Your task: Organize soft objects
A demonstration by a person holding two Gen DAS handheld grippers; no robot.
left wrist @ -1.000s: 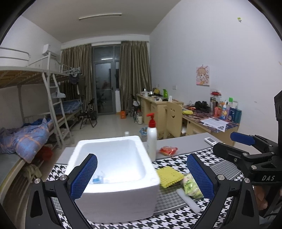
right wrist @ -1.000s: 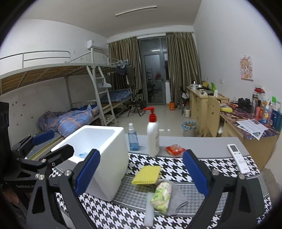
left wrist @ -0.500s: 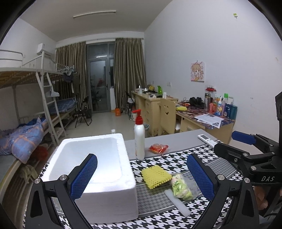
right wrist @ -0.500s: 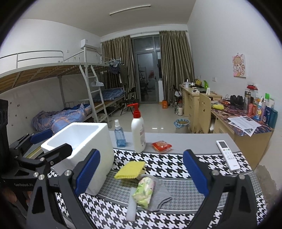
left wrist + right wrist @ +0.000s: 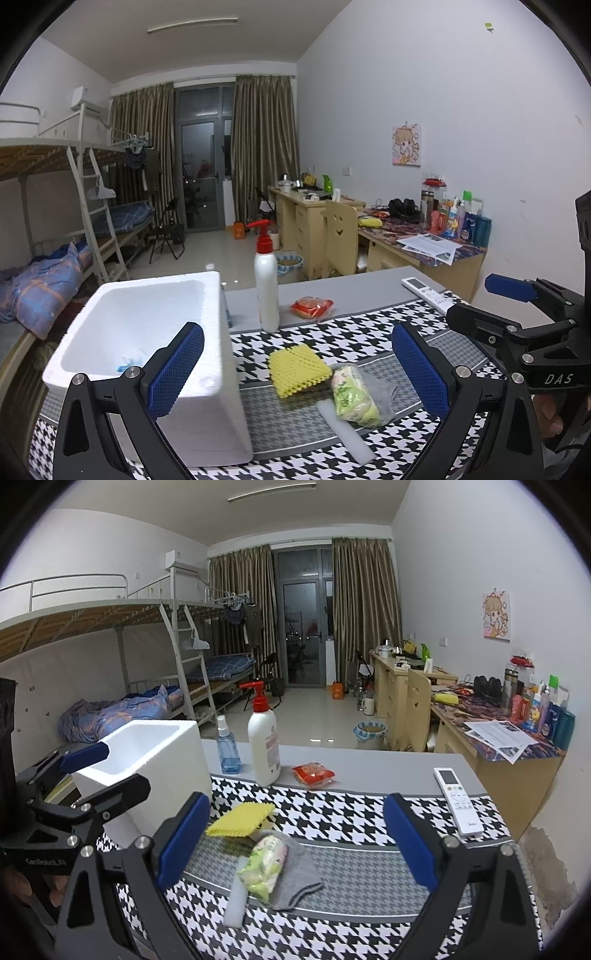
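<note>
Soft items, namely yellow sponge [image 5: 298, 368], green packet [image 5: 354, 398] and grey sock [image 5: 298, 872], lie clustered on the houndstooth mat [image 5: 369, 823] beside the foam box [image 5: 147, 332]; I hold left gripper [image 5: 297, 373] and right gripper [image 5: 295, 842] spread, empty, hovering for a pick.

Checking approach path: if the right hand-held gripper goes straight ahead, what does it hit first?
Probably the green wipes packet lying on the grey sock; both sit low between its open fingers. Depth is uncertain.

White walls [image 5: 461, 572] enclosed a tiled floor [image 5: 317, 712]. A bunk bed [image 5: 110, 635] stood along the left wall, wooden desks [image 5: 399, 686] along the right. Brown curtains [image 5: 365, 609] flanked a glass door [image 5: 301, 631] under 1 ceiling light [image 5: 271, 491].
</note>
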